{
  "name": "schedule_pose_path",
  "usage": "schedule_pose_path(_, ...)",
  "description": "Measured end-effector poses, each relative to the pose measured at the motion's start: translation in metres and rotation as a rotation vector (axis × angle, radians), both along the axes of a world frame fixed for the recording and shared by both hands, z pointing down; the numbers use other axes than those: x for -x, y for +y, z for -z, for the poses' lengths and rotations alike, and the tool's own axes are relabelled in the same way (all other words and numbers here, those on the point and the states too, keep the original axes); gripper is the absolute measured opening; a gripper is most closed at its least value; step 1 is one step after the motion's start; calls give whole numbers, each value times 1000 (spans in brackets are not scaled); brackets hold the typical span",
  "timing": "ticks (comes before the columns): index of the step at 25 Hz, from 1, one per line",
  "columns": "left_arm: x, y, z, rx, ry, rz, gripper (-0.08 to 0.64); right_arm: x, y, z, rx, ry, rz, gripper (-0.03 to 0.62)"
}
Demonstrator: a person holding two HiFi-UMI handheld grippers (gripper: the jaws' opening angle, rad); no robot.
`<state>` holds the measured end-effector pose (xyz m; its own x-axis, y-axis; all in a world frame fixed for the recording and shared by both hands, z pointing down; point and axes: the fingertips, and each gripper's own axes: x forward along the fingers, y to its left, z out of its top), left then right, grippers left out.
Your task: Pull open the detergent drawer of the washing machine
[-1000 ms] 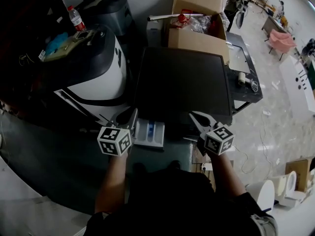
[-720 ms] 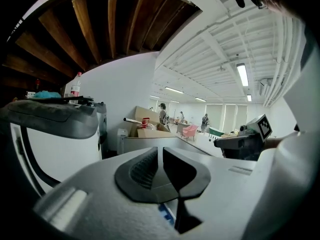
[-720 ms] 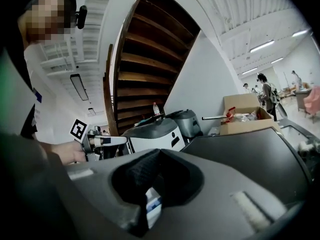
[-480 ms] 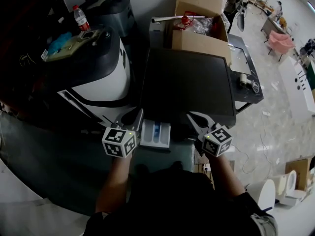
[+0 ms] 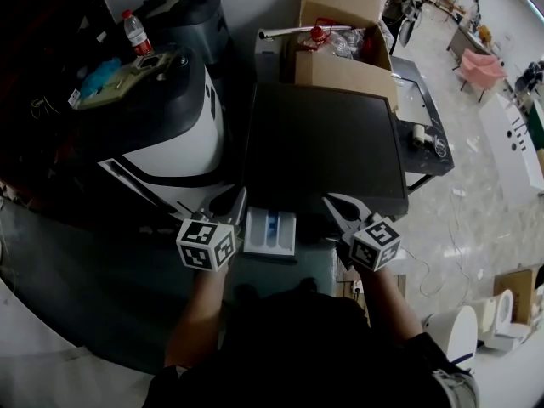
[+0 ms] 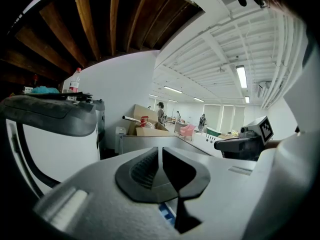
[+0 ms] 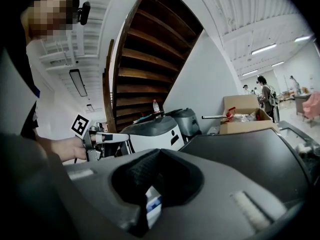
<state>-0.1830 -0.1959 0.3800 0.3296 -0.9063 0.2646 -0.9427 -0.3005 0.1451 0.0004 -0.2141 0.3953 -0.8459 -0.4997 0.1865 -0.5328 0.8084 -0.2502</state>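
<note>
The washing machine (image 5: 323, 143) has a dark flat top. Its white detergent drawer (image 5: 270, 232), with a blue compartment, sticks out of the front at the top left. My left gripper (image 5: 238, 198) hovers just beyond the drawer's left side. Its pads stand almost together with only a thin slit and nothing between them (image 6: 160, 150). My right gripper (image 5: 331, 204) sits to the right of the drawer at the machine's front edge, shut and empty (image 7: 159, 154). Both gripper views show a bit of the drawer (image 7: 152, 204) below the jaws.
A white and dark appliance (image 5: 170, 117) stands left of the washer, with a plastic bottle (image 5: 133, 32) behind it. An open cardboard box (image 5: 340, 45) lies beyond the washer and a low dark table (image 5: 422, 117) to its right. People stand far off across the pale floor.
My right gripper has slid a little to the left along the machine's front, nearer the drawer. The drawer sticks out as far as before, and the left gripper has stayed beside it.
</note>
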Motion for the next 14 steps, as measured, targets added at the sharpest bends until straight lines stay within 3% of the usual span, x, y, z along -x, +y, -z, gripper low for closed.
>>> schedule_pose_path(14, 8, 0, -7, 19, 31, 17, 32, 3, -1, -7, 10, 7, 7, 2)
